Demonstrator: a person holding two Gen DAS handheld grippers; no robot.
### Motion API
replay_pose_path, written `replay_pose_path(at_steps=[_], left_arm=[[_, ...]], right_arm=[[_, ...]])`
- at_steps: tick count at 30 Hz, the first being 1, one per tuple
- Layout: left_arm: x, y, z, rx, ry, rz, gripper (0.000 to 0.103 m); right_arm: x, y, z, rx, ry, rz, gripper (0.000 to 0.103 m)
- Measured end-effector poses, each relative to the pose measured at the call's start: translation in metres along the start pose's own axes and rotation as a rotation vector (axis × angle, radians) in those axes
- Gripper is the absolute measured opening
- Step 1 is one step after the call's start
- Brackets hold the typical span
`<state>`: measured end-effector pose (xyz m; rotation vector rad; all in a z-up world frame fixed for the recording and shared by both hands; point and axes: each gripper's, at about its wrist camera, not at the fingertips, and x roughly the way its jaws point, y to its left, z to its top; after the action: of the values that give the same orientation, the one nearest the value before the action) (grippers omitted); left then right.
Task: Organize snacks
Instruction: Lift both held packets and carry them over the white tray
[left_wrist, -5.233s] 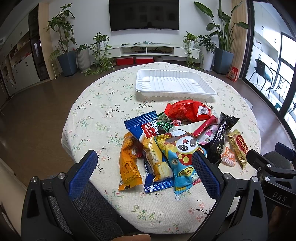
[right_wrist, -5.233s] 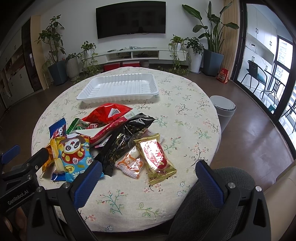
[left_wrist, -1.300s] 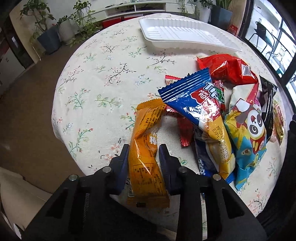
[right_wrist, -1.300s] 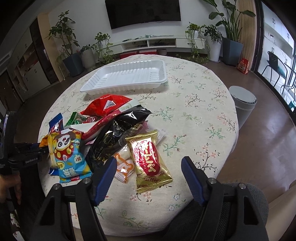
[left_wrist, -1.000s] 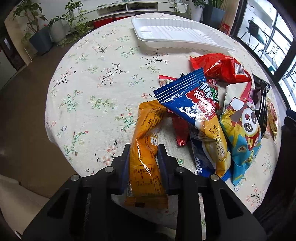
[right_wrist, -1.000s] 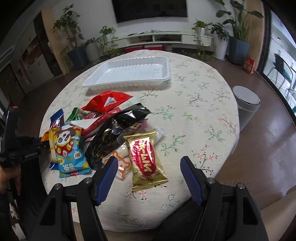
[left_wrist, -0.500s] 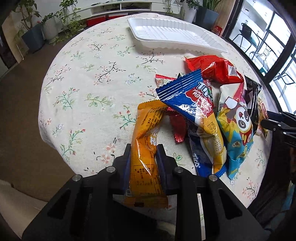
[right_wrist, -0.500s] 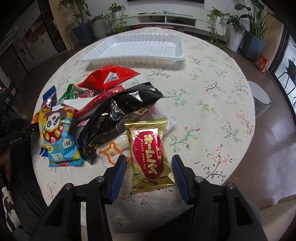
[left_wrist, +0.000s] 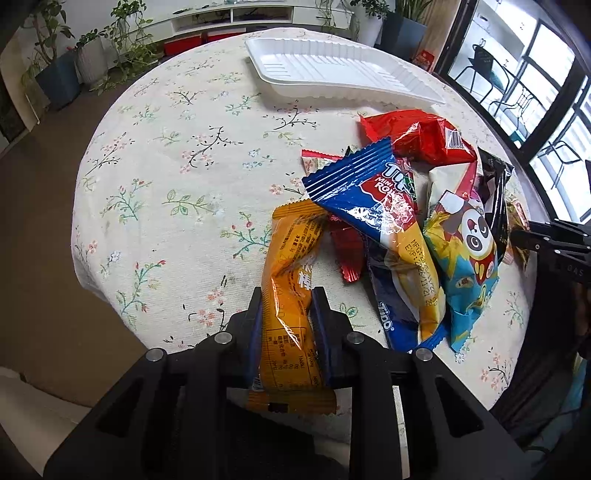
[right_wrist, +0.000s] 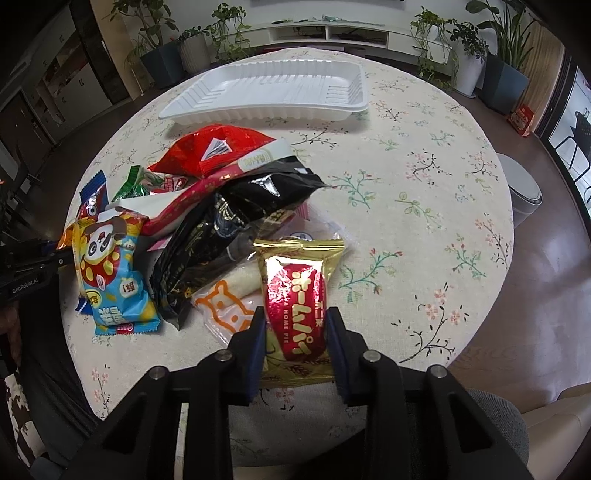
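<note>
My left gripper (left_wrist: 287, 295) is shut on the lower half of an orange snack packet (left_wrist: 291, 251), which lies at the near left of the snack pile. The jaws of my right gripper (right_wrist: 295, 314) are closing on a gold packet with a red label (right_wrist: 295, 280); both pads touch its sides. Between them lies the pile: a blue Tipo packet (left_wrist: 369, 195), a panda packet (left_wrist: 465, 251), a red bag (left_wrist: 417, 136) and a black packet (right_wrist: 229, 229). An empty white tray (right_wrist: 266, 92) sits at the table's far side.
The round table has a floral cloth (left_wrist: 177, 155), bare on its left half and right side. A grey bin (right_wrist: 522, 192) stands on the floor to the right. Potted plants and a low TV shelf line the far wall.
My right gripper came down and forward over the gold packet and narrowed its jaws from wide open onto it. My left gripper tightened slightly on the orange packet and stayed in place.
</note>
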<state>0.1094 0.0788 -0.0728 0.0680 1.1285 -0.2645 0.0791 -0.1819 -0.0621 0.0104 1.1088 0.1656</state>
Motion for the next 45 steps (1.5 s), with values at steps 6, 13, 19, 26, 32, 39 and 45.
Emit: replay_pose_path(at_steps=[6,13,19,26,32,39,45], left_arm=[[-0.004,0.008,-0.003,-0.039,-0.013,-0.02,0.019],[-0.009,0.013,-0.006,-0.064,-0.034,-0.044,0.019],[-0.018,0.019,-0.01,-0.093,-0.053,-0.064,0.019],[-0.038,0.035,-0.008,-0.154,-0.106,-0.12,0.019],[-0.051,0.049,0.007,-0.171,-0.14,-0.117,0.019],[-0.062,0.066,0.042,-0.171,-0.194,-0.122,0.019],[-0.065,0.069,0.098,-0.13,-0.235,-0.13,0.019]], right_arm=[[-0.007,-0.001,-0.006,0.028,-0.019,0.014,0.033],[-0.019,-0.006,-0.007,0.06,-0.054,0.034,0.033],[-0.029,-0.009,-0.006,0.083,-0.089,0.067,0.033],[-0.028,-0.021,-0.002,0.134,-0.098,0.091,0.033],[-0.032,-0.045,0.003,0.189,-0.119,0.074,0.033],[-0.04,-0.074,0.024,0.233,-0.169,0.029,0.033],[-0.049,-0.094,0.066,0.257,-0.239,0.002,0.033]])
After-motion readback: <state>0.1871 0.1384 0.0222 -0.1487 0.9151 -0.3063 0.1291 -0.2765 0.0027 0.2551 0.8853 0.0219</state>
